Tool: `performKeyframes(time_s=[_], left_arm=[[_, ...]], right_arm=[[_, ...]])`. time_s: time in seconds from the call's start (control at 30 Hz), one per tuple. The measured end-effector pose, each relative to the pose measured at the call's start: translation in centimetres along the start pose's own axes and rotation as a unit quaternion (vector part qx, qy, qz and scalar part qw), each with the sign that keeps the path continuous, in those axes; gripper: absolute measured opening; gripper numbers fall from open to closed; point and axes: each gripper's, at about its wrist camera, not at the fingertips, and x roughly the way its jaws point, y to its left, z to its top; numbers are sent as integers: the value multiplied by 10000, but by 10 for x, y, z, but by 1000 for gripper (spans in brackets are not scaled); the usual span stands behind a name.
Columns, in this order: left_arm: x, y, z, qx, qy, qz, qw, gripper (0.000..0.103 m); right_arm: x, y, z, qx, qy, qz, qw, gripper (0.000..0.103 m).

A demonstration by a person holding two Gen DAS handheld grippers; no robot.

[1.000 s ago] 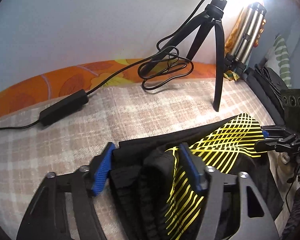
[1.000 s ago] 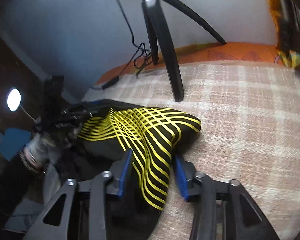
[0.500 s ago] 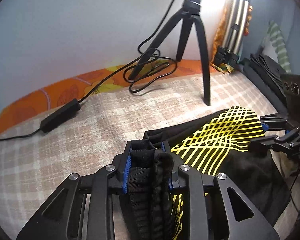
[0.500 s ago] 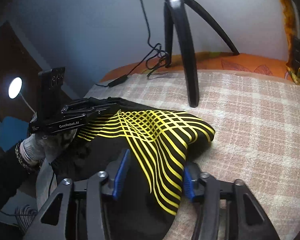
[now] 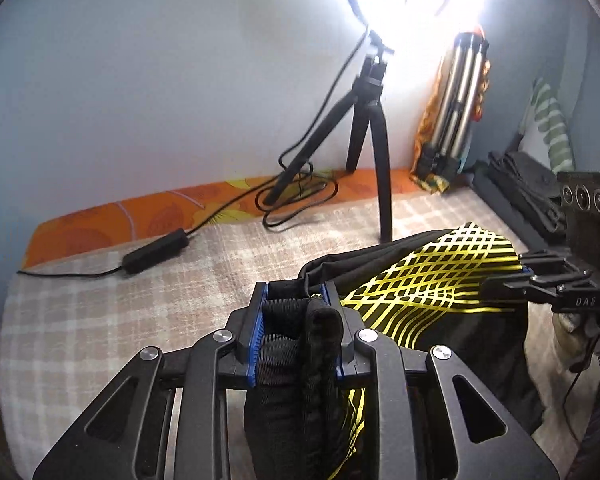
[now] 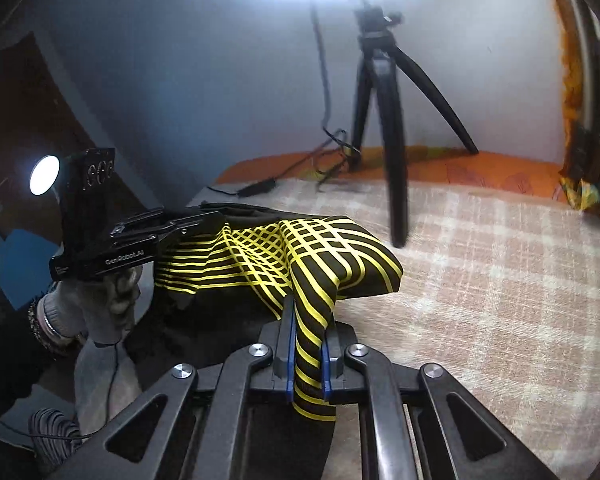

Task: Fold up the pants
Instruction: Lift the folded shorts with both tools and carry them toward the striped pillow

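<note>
The pants point(image 5: 428, 280) are black with a yellow grid panel and hang bunched between both grippers above a checked bedspread point(image 5: 140, 300). My left gripper point(image 5: 294, 300) is shut on the thick black waistband end. It also shows in the right wrist view point(image 6: 188, 226) at the left. My right gripper point(image 6: 306, 320) is shut on a yellow-striped fold of the pants point(image 6: 320, 248). It also shows in the left wrist view point(image 5: 524, 268) at the right edge.
A black tripod point(image 5: 376, 152) with a bright ring light stands on the bed near the wall. Its cable and inline switch point(image 5: 156, 250) lie at the back left. A folded silver tripod point(image 5: 460, 100) leans in the corner. Dark folded clothes point(image 5: 528, 184) lie at the right.
Both grippers have closed on the pants, the left first, then the right. Both have lifted, raising the fabric off the bedspread.
</note>
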Motion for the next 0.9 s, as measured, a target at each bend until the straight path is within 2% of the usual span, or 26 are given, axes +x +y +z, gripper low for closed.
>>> performKeyframes(time_s=[0.2, 0.5, 0.7, 0.9], left_arm=[[-45, -19, 5, 49, -439, 29, 9990, 23], [-93, -41, 14, -183, -848, -192, 9960, 23], [-116, -80, 33, 96, -1100, -337, 9933, 23], [-127, -129, 52, 365, -1354, -517, 9888, 23]], right_arm=[[-35, 25, -1, -218, -251, 49, 9994, 7], [-97, 54, 2, -468, -825, -45, 9955, 6], [-139, 65, 7, -691, -1054, -349, 9914, 6], [-197, 56, 5, -607, -1403, -501, 9870, 6]])
